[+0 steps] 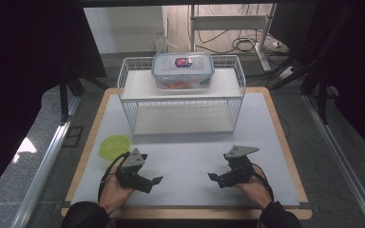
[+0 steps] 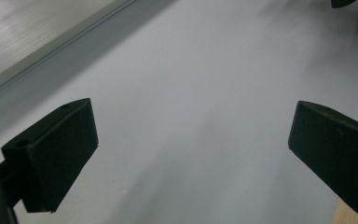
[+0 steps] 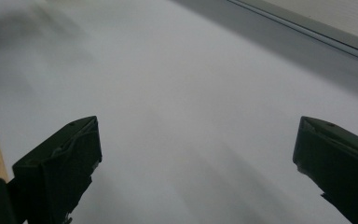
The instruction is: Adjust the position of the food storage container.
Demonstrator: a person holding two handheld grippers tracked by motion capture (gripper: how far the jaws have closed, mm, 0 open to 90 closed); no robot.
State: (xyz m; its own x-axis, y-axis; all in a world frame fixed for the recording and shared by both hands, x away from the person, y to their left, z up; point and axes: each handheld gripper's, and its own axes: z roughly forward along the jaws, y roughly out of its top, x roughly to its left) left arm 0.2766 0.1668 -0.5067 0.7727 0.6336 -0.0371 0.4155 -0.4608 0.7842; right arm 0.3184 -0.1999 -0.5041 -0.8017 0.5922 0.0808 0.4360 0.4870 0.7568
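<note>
1. Left claw and right claw rest low over the near part of the counter, tips turned inward toward each other. Both are released: each gripper view shows its two black jaws spread wide, with bare grey mat between them and nothing gripped.
2. Judged as a ready pose: hands apart, claws free, nothing reached for yet.
3. Nearest thing is the green bowl, on the mat just beyond the left claw and left of it, not touching. Its place on the near left suits a left-claw pickup.
4. The box, clear with a blue-rimmed clip lid, sits centred on the top shelf of the white wire rack, well apart from both claws. Something reddish lies inside; cannot tell what. The lower shelf is bare.
5. The rack stands at the far middle of the mat, open side facing the person, which leaves both shelves reachable from the front.
6. Surface: a pale grey mat over a wood-edged counter, matte and flat.
7. Room: dark curtains on both sides, metal rails on the grey floor, cables and a white frame behind the counter.
</note>
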